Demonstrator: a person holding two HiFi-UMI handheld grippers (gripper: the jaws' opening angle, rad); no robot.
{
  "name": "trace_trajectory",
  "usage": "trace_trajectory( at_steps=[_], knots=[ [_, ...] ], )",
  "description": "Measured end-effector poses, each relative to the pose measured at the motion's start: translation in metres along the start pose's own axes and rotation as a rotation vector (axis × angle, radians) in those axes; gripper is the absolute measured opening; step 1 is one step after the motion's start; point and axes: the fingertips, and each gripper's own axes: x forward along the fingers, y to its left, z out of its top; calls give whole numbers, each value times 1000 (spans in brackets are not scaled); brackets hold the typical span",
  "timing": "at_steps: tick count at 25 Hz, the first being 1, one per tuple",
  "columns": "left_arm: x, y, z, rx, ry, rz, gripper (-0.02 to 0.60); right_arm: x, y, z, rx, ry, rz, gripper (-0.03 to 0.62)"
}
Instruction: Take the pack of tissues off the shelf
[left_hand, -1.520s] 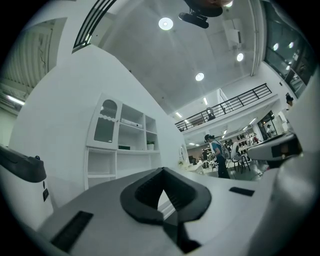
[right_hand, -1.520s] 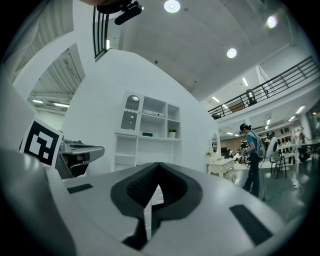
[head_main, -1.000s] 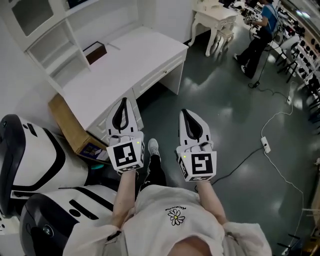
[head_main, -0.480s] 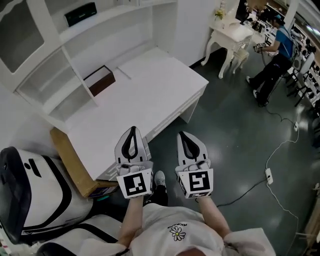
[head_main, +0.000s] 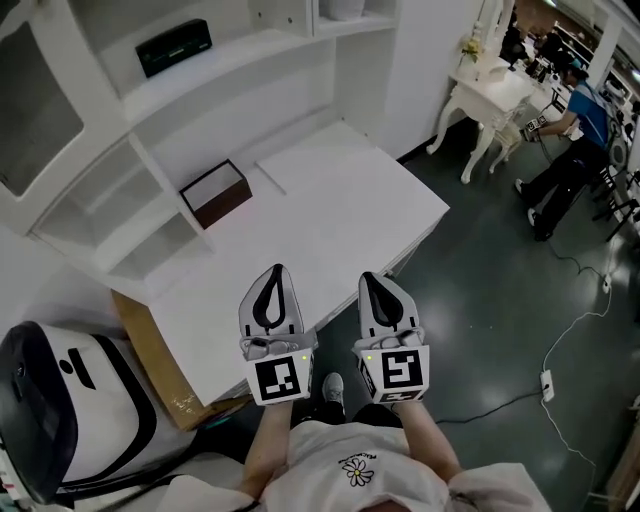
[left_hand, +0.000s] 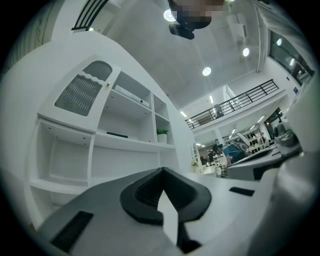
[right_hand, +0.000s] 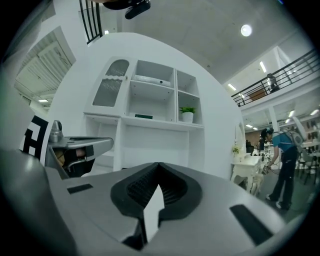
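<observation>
A dark flat pack of tissues (head_main: 173, 47) lies on a shelf of the white wall unit above the desk (head_main: 330, 200). It shows as a small dark strip in the left gripper view (left_hand: 116, 134) and in the right gripper view (right_hand: 143, 116). My left gripper (head_main: 275, 272) and right gripper (head_main: 370, 278) are held side by side over the desk's front edge, far below the pack. Both are shut with nothing between the jaws, as each gripper's own view shows (left_hand: 161, 170) (right_hand: 159, 164).
A brown box with a white top (head_main: 215, 192) sits on the desk by a shelf upright. A potted plant (right_hand: 187, 114) stands on a shelf right of the pack. A white-and-black machine (head_main: 60, 400) and cardboard (head_main: 150, 360) stand left. A person (head_main: 575, 140) stands far right; a cable (head_main: 545, 385) crosses the floor.
The view has lifted and closed in on the desk and shelves, and the dark pack has come into sight. Both grippers stay shut and side by side, now at the desk's front edge.
</observation>
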Motion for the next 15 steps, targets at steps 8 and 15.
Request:
trace_trajectory(
  at_steps=[8,15],
  knots=[
    [3,25,4,5,-16,60,-2,23,12,15,1,-52,32,3],
    [3,36,12,25,-24,106,-2,37,20,25,14,-85,72,3]
  ],
)
